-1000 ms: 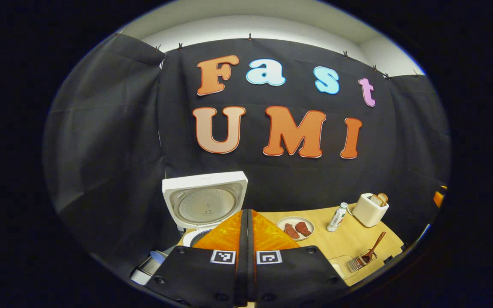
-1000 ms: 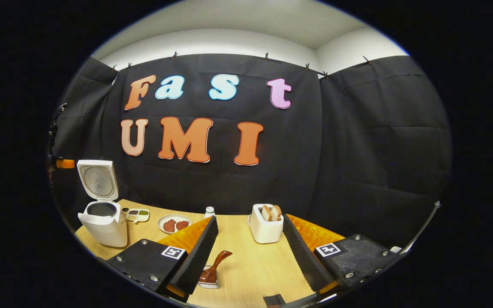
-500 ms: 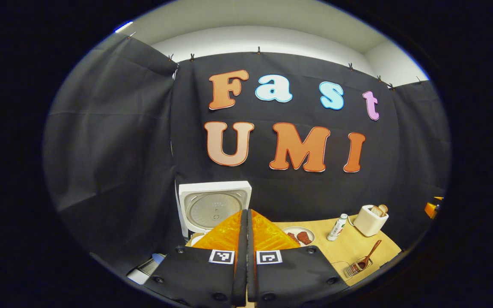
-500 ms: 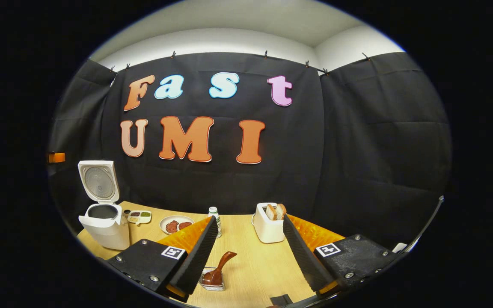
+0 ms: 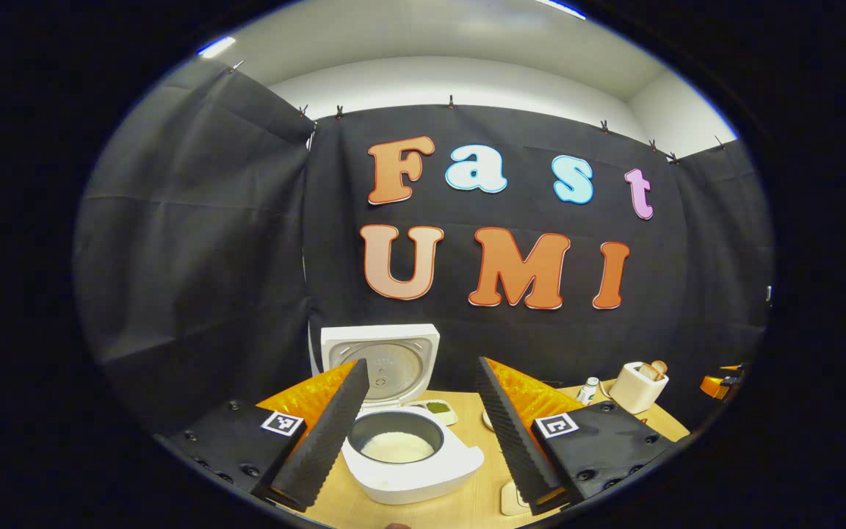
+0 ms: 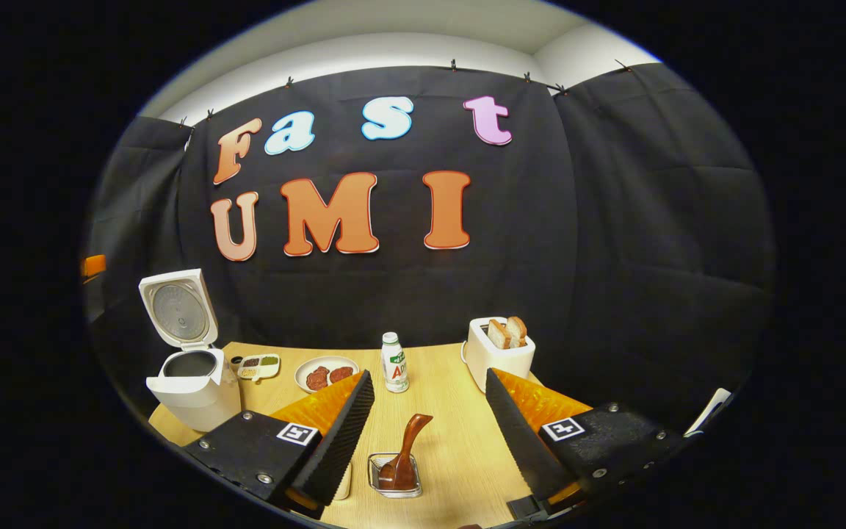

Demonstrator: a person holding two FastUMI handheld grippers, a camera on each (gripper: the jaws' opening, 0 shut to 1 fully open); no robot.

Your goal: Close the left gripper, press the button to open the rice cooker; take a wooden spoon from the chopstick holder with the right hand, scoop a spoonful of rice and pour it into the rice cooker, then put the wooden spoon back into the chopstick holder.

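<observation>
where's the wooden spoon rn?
In the right gripper view, the wooden spoon stands in the chopstick holder on the table, low between the open right gripper fingers, nearer than the bottle.

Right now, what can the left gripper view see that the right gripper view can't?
Left gripper view's own: it looks down into the open rice cooker, where something white, likely rice, lies in the pot.
Right gripper view's own: the wooden spoon stands in the chopstick holder on the table.
Shared: the cooker with its lid up, the bottle, the toaster with bread, and each view's own gripper, open.
</observation>
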